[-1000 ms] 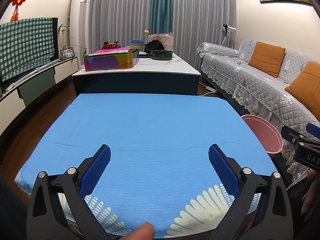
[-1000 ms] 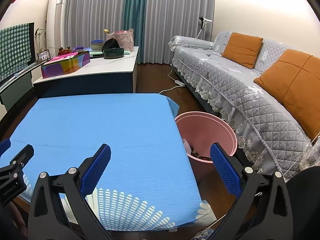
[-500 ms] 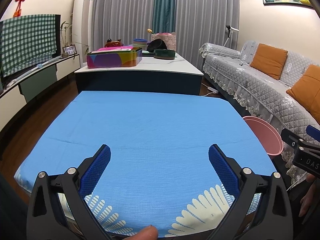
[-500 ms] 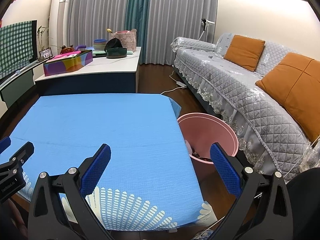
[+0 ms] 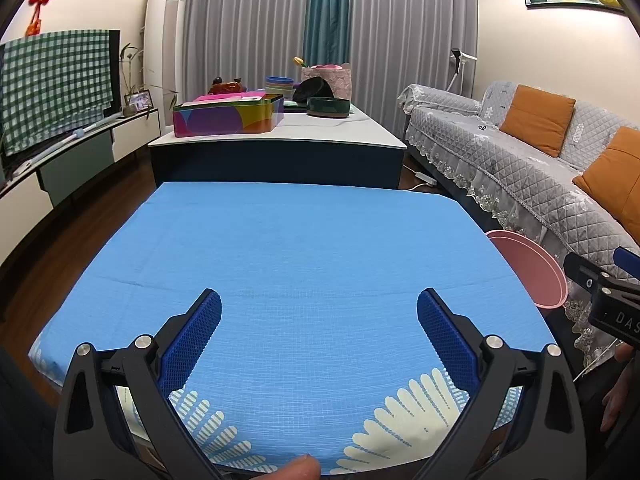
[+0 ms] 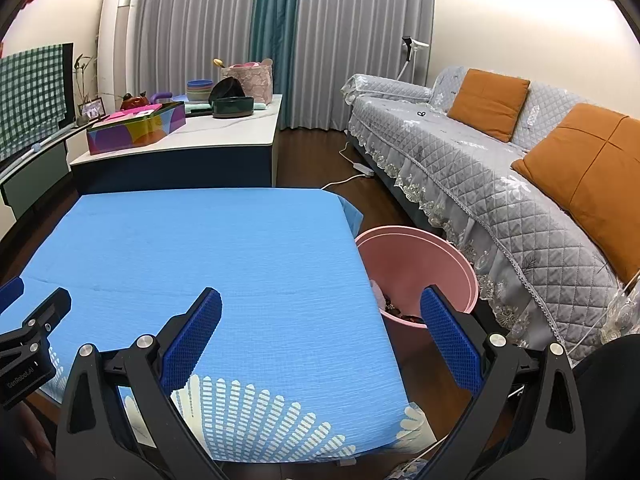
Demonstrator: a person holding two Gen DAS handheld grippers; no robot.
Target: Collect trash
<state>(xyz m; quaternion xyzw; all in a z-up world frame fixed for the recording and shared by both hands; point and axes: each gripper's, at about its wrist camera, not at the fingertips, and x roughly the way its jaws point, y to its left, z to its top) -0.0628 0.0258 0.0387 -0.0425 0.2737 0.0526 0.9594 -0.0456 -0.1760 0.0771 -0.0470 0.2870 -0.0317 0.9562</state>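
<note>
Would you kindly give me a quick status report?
Left gripper and right gripper open, empty. Pink bin beside blue tablecloth holds scraps. Nothing in the way.

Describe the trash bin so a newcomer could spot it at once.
Start at the table with the blue cloth. Off its right edge, on the dark floor between the table and the grey quilted sofa, stands a round pink bin with some litter at its bottom. It is the only pink open-topped tub near the table, standing lower than the tabletop; the other containers sit on the far counter.
</note>
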